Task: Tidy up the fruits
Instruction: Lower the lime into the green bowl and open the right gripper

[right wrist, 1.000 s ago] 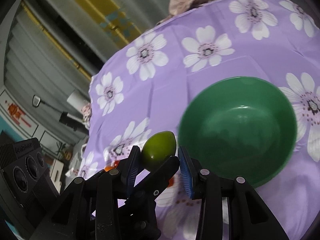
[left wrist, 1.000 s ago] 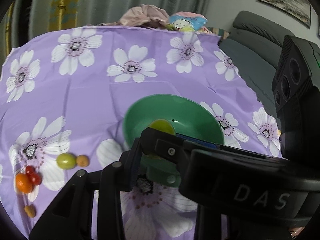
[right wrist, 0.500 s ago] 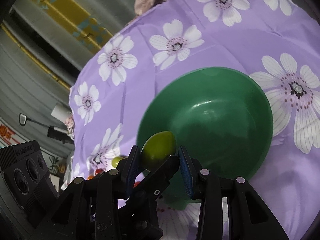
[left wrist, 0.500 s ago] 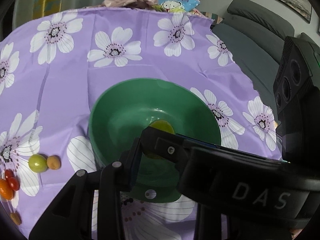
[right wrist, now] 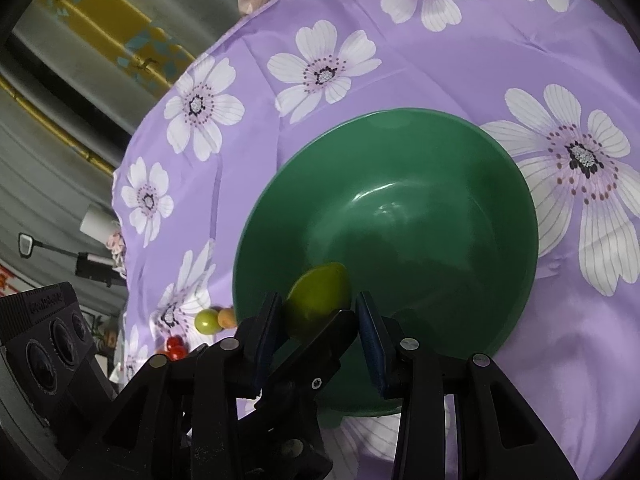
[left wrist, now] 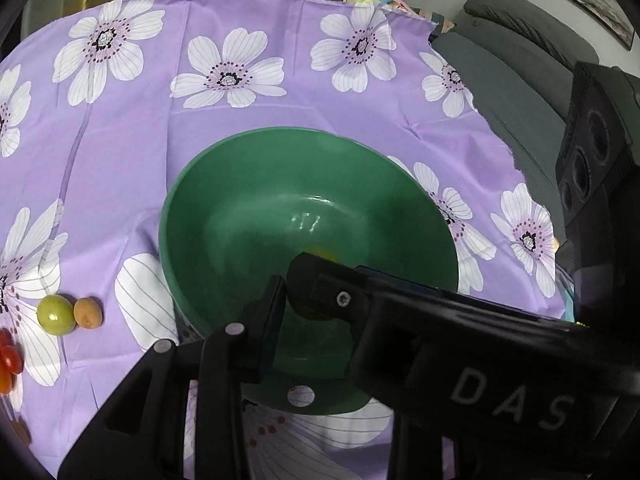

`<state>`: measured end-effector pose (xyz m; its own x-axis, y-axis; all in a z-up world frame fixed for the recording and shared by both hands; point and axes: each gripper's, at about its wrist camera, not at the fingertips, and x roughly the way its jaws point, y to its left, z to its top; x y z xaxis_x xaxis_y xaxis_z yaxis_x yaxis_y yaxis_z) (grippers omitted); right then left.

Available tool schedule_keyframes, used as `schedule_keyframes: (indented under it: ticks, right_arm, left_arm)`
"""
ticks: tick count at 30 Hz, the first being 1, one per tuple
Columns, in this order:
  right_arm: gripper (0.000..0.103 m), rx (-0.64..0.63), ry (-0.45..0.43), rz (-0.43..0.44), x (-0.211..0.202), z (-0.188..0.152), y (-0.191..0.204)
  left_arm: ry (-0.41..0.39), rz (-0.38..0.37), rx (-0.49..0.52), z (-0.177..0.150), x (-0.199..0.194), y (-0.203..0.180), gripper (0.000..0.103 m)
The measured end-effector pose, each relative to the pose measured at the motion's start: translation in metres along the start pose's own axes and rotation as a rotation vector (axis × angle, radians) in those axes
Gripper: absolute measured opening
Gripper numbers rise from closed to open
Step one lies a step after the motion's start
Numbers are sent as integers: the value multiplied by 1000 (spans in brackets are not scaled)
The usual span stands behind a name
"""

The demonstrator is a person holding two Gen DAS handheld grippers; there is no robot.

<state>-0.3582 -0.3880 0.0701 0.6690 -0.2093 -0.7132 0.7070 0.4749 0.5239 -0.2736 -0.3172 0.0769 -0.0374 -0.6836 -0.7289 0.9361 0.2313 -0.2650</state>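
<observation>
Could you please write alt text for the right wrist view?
A green fruit sits between the right gripper's jaws over a green bowl on a purple floral cloth. Small fruits lie left of the bowl.

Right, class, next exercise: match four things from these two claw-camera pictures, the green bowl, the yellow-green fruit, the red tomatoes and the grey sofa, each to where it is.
Things
1. green bowl
2. yellow-green fruit
3. red tomatoes
4. grey sofa

Places
a. past the edge of the purple cloth
b. between black pads, in front of the bowl's inside
c. lying on the cloth outside the bowl, near a small green fruit
d. standing upright on the cloth

Pairs: 1-d, 2-b, 3-c, 4-a
</observation>
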Motion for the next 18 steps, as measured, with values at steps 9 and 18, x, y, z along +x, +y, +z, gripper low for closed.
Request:
schedule_keyframes:
  ticks: [9,18]
  right_arm:
    - [41,5,-7,-36,2,1,-3]
    - [59,-43,-227,-96,-20,2,11]
  left_arm:
    - [3,17,-9,-1,0,3,30]
    - [-93,69,-99,-9,-49,33,36]
